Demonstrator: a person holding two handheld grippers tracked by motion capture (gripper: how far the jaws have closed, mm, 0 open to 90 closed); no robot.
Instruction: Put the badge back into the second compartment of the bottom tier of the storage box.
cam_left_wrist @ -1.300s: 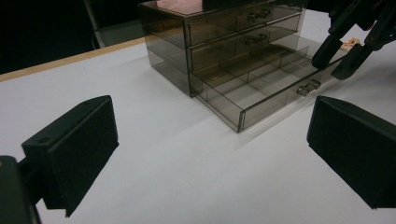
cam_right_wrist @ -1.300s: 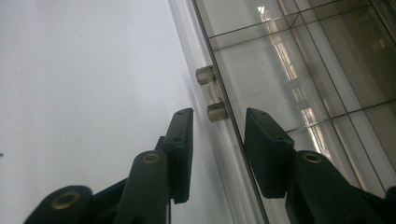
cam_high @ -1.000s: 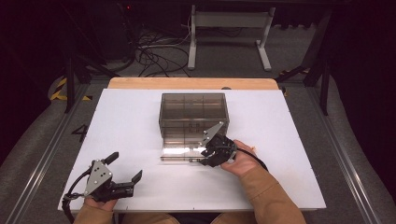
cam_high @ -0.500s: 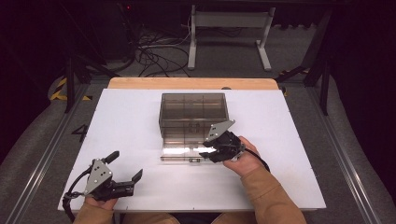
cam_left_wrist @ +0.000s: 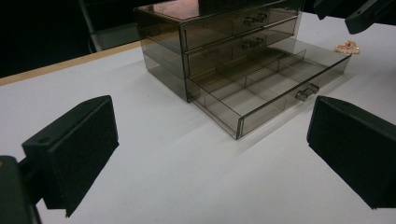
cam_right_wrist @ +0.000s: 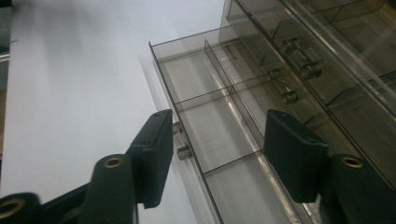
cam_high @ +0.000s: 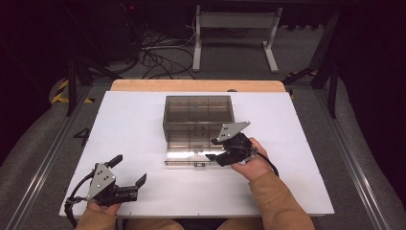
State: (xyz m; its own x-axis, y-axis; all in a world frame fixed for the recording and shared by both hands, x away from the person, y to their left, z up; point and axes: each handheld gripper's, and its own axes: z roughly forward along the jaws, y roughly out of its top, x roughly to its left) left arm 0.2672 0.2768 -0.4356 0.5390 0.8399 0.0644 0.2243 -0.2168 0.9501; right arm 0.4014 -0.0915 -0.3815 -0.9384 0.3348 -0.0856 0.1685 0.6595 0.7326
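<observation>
Right gripper (cam_high: 215,156) hangs with its jaws apart over the pulled-out bottom drawer (cam_right_wrist: 219,135) of a smoky transparent plastic drawer cabinet (cam_high: 197,115).

Its jaws have just been opening; the drawer's front wall and small knob (cam_right_wrist: 183,151) lie between them, unpinched. That cabinet stands mid-worktop (cam_high: 134,120) on the white surface. Left gripper (cam_high: 128,171) rests near the front edge, jaws spread, holding nothing.

Smoked drawer unit (cam_high: 197,115) sits mid-tabletop (cam_high: 129,124); its bottom drawer (cam_high: 191,155) is pulled out toward the near edge and blocks the centre lane. Right tool (cam_high: 221,152) hangs over that drawer's right end. Wide bare tabletop left and right of the unit. Small pale item (cam_left_wrist: 346,47) lies just right of it.
</observation>
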